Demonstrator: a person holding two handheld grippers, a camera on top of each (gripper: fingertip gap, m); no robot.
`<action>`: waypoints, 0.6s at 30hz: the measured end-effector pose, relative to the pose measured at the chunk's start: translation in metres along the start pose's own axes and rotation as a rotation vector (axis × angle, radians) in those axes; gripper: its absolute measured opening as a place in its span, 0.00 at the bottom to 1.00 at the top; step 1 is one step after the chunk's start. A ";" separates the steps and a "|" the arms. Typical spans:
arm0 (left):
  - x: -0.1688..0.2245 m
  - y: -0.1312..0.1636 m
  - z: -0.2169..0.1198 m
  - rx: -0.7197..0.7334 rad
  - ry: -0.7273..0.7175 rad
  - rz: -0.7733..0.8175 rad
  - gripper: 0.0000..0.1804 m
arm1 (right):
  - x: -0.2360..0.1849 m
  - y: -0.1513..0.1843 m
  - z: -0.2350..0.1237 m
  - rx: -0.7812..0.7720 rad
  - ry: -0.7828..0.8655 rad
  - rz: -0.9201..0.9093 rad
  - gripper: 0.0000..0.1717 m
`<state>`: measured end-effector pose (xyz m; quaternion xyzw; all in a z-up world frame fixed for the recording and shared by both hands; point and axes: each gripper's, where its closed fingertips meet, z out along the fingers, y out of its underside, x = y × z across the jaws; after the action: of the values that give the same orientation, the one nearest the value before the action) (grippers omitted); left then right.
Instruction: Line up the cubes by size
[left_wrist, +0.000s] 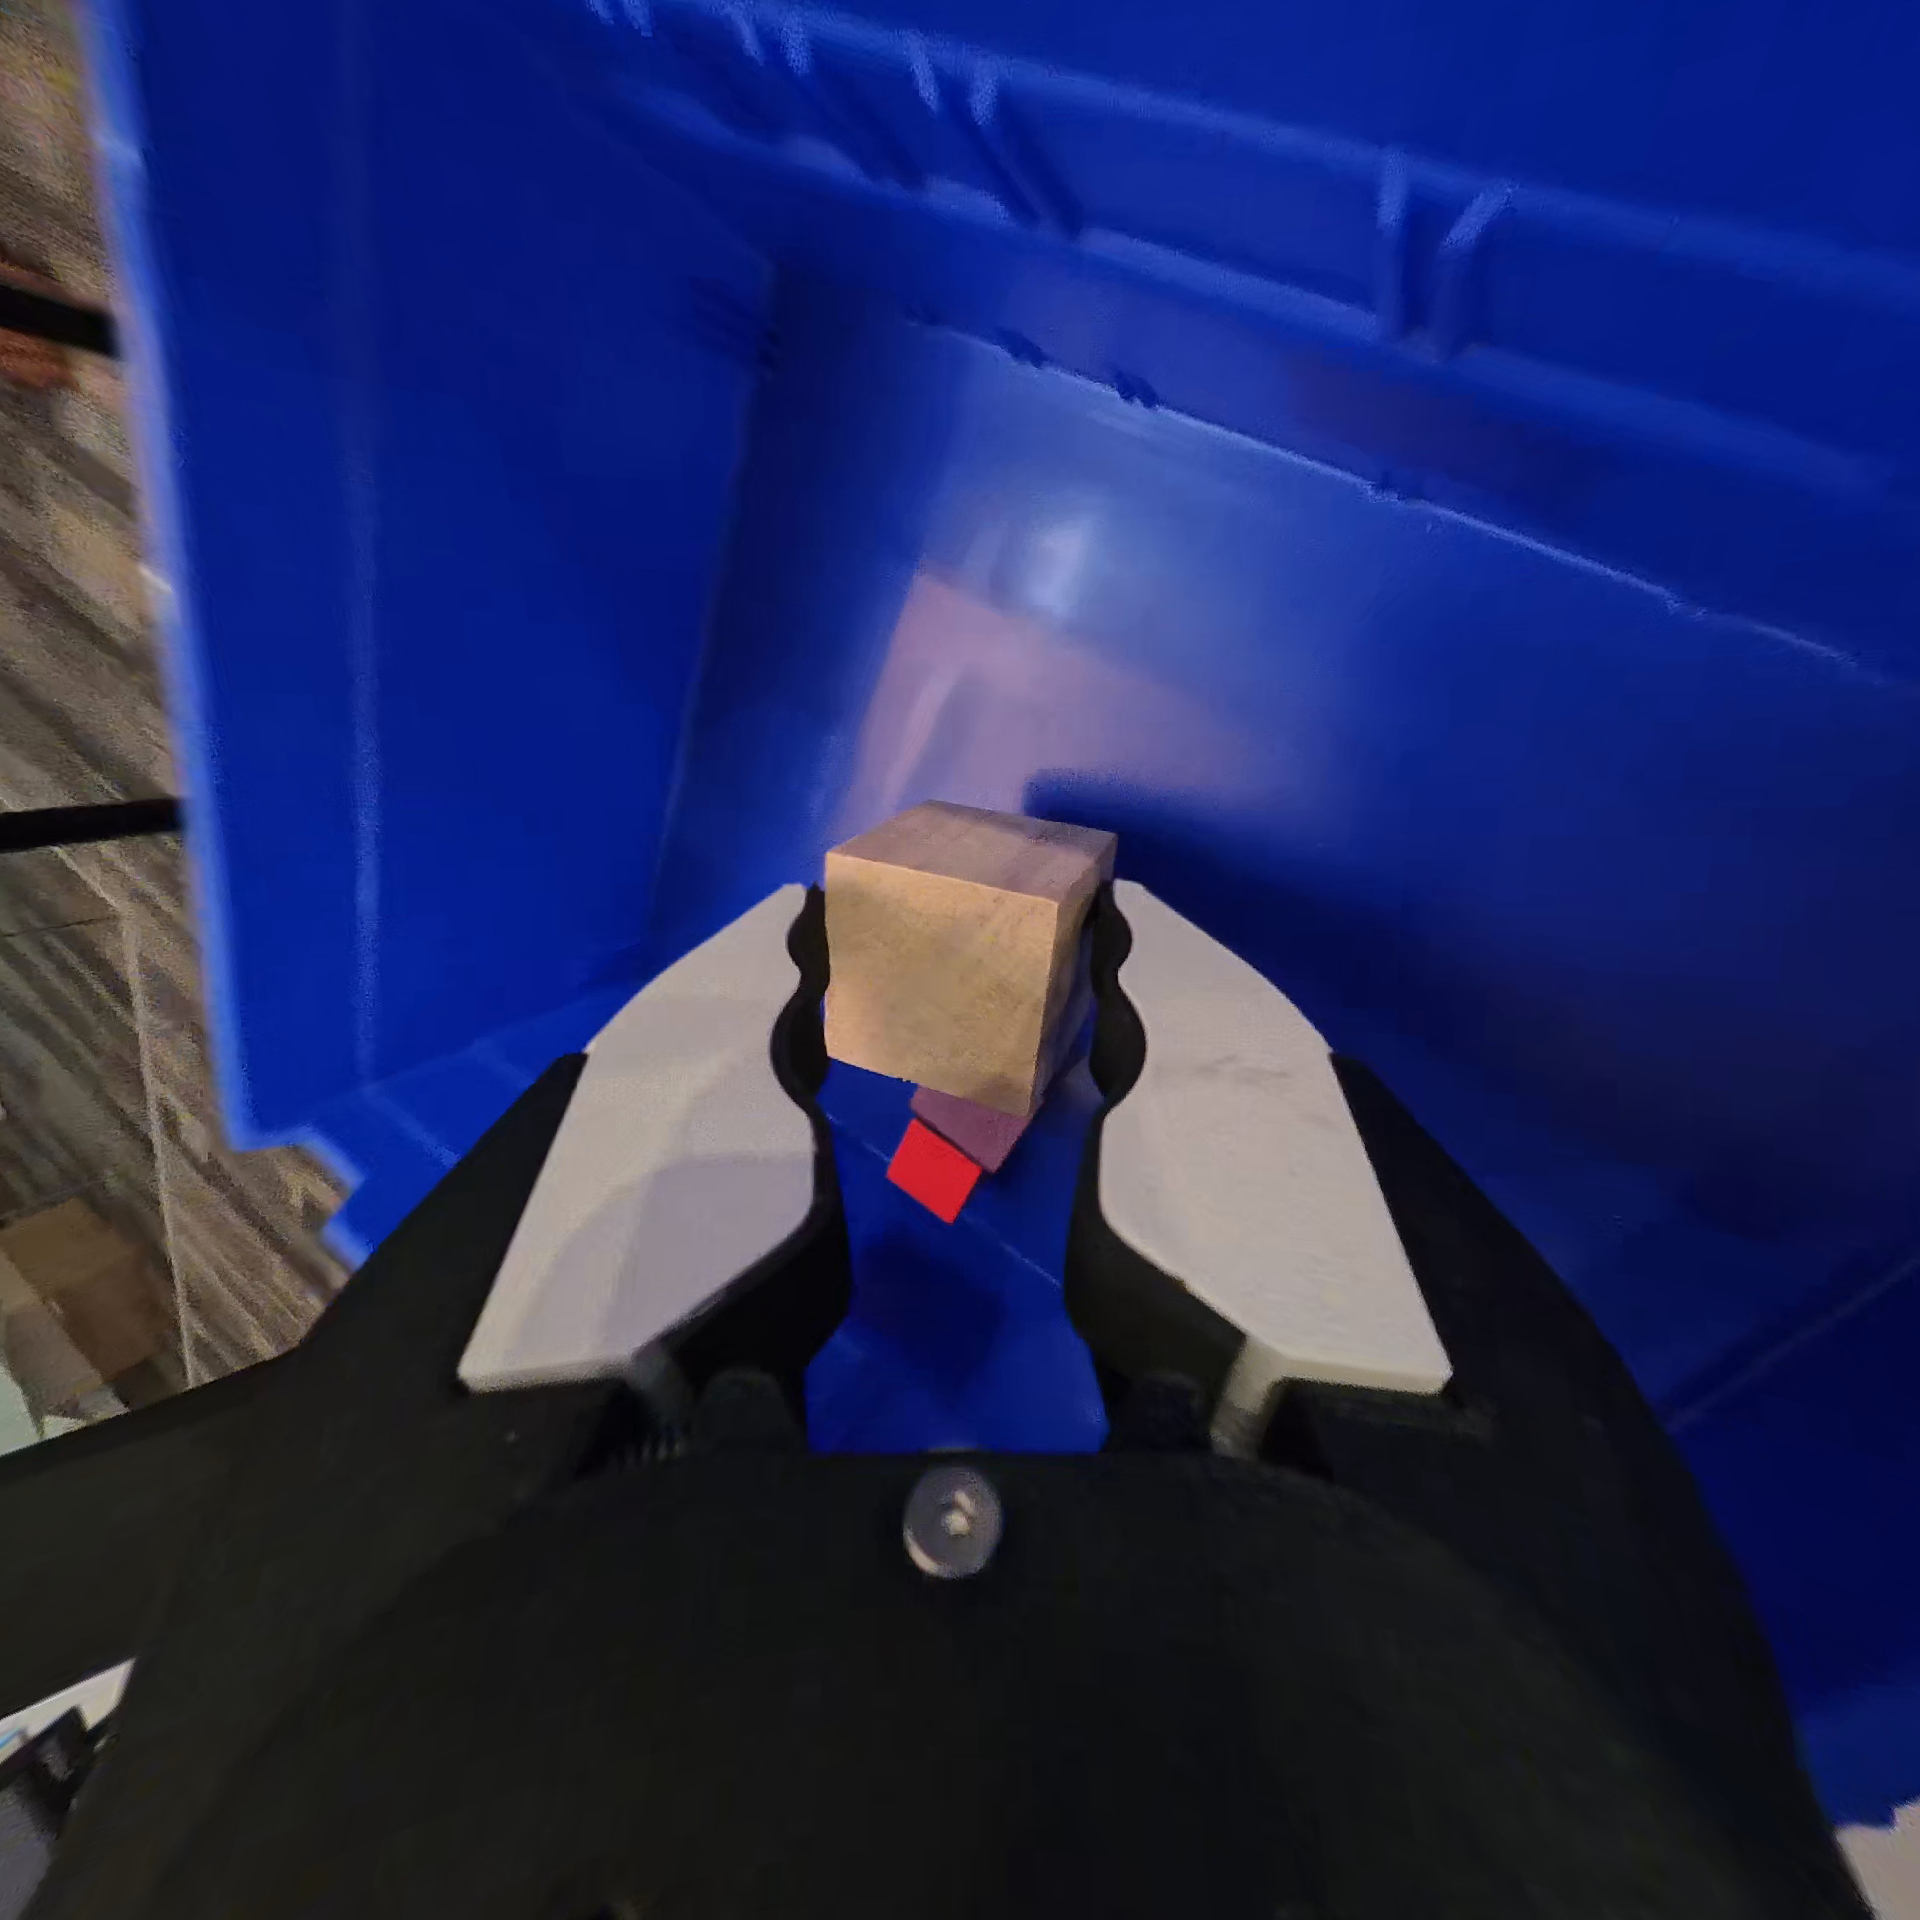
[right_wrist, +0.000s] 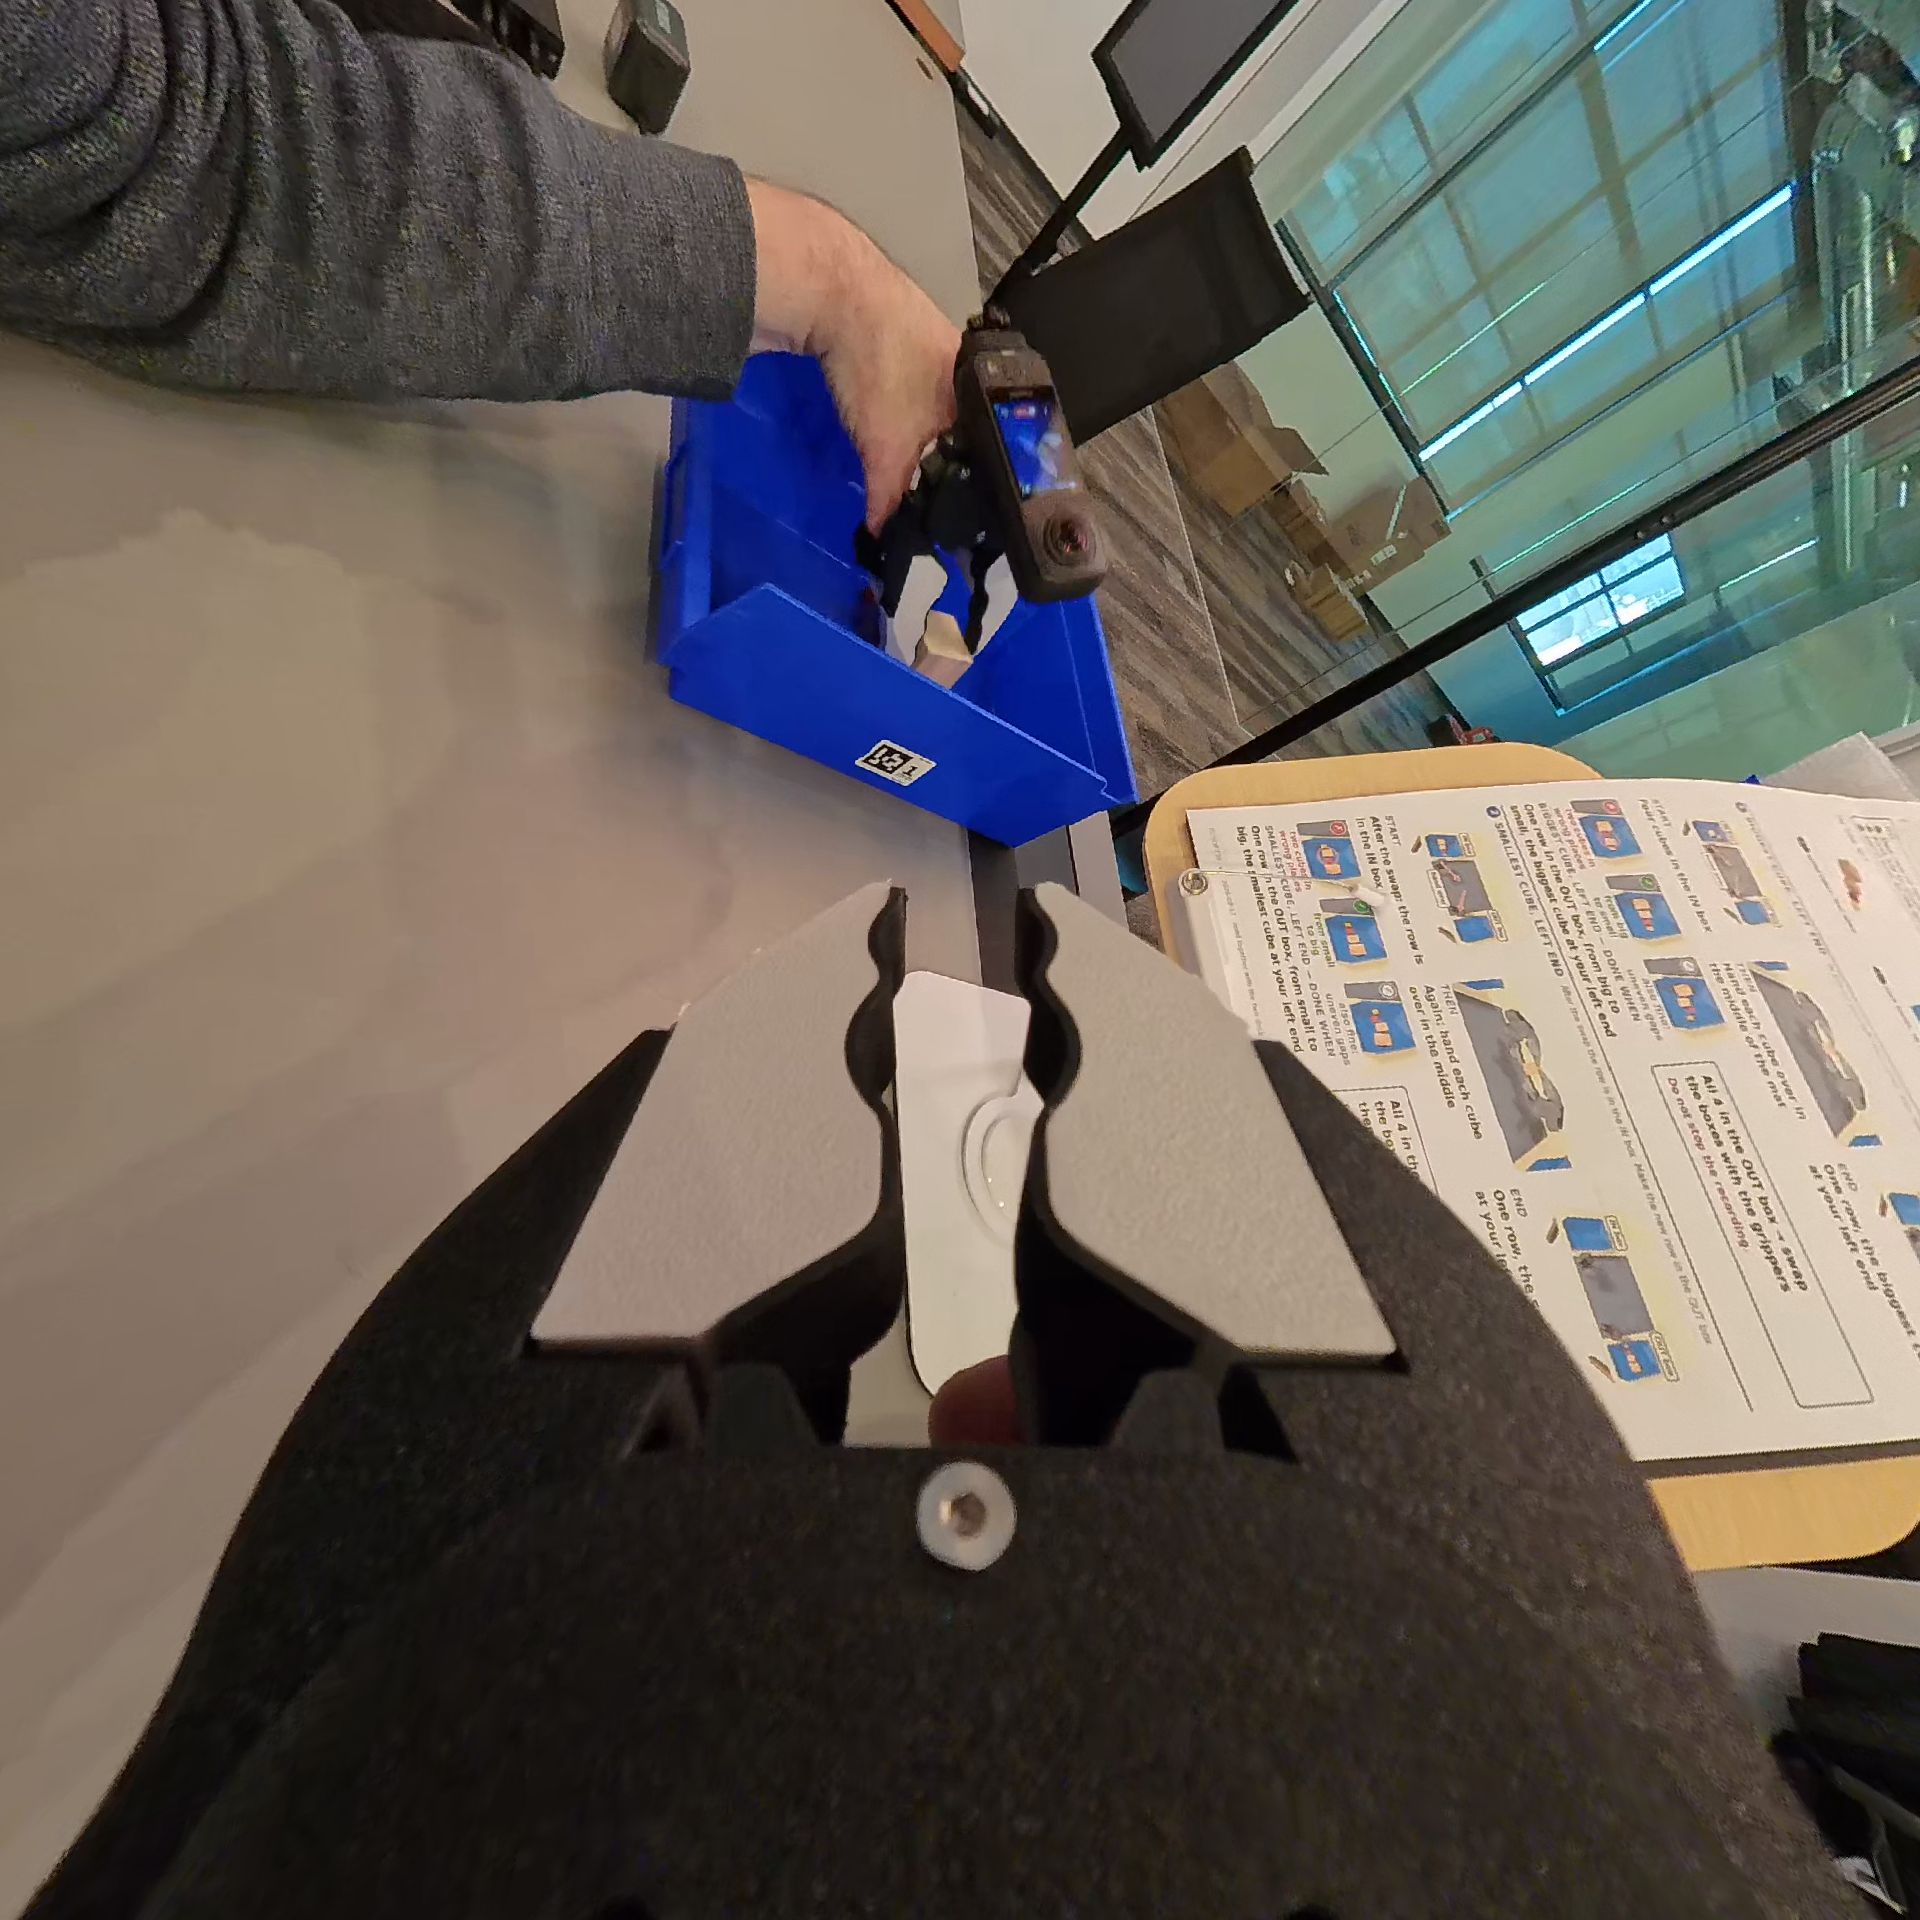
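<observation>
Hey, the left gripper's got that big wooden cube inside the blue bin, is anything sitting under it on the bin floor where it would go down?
Yes. Below the wooden cube held by the left gripper, a small purple cube and a red cube sit on the blue bin floor, touching each other. Straight down would meet them.

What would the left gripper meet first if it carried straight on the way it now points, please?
Probably the blue bin's inner wall right behind the wooden cube clamped in the left gripper; the cube would touch first, though depth is unclear.
</observation>
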<state>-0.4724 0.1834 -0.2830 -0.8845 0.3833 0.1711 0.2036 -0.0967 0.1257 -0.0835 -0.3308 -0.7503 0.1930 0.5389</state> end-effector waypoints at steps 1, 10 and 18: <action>-0.004 -0.005 -0.010 0.036 -0.023 -0.004 0.27 | 0.001 0.000 0.000 0.004 0.004 0.002 0.12; -0.012 -0.106 -0.164 0.611 -0.242 0.061 0.27 | 0.008 -0.014 0.005 0.103 0.054 0.036 0.18; 0.095 -0.227 -0.298 1.222 -0.195 0.360 0.26 | 0.024 -0.040 0.001 0.289 0.153 0.097 0.23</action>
<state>-0.1974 0.1206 -0.0183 -0.5113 0.5339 0.0330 0.6726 -0.1137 0.1142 -0.0417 -0.2993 -0.6547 0.2989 0.6265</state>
